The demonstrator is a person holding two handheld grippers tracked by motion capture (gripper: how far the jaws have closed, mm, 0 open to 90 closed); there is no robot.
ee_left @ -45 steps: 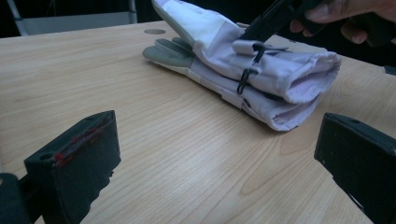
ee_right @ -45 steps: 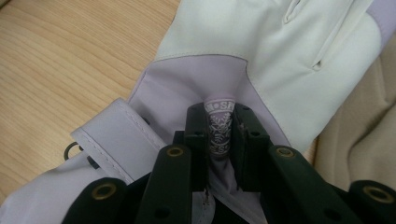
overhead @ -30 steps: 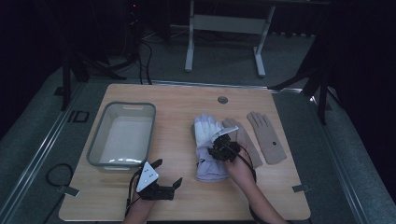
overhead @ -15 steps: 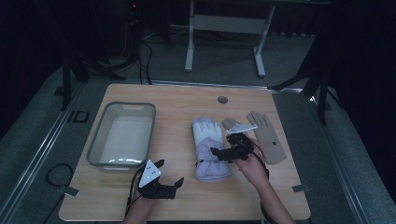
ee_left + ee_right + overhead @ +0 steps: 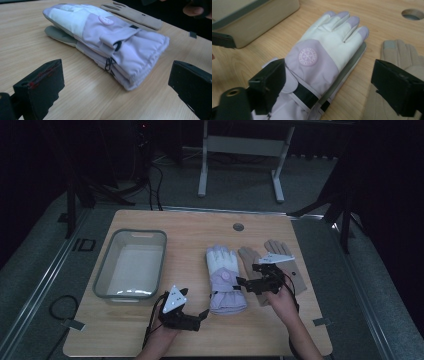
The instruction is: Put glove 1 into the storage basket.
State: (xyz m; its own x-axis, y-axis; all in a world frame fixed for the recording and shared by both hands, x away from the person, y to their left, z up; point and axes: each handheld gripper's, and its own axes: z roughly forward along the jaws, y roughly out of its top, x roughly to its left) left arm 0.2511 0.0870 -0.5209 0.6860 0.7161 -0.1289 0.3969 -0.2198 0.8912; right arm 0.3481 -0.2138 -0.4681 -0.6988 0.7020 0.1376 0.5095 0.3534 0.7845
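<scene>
Lilac glove (image 5: 225,279) (seemingly stacked pair) between open grippers.

Wooden table (image 5: 190,222): bin (image 5: 131,264), lilac gloves (image 5: 225,279), tan gloves (image 5: 289,270).

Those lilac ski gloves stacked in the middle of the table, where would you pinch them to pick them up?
Probably at the padded cuff of the lilac ski gloves, coming in from the person's edge of the table. The cuff end faces the open left gripper, is the thickest part, and both gloves' cuffs lie stacked there, so one pinch across them might lift both. The fingers lie flatter on the table.
</scene>
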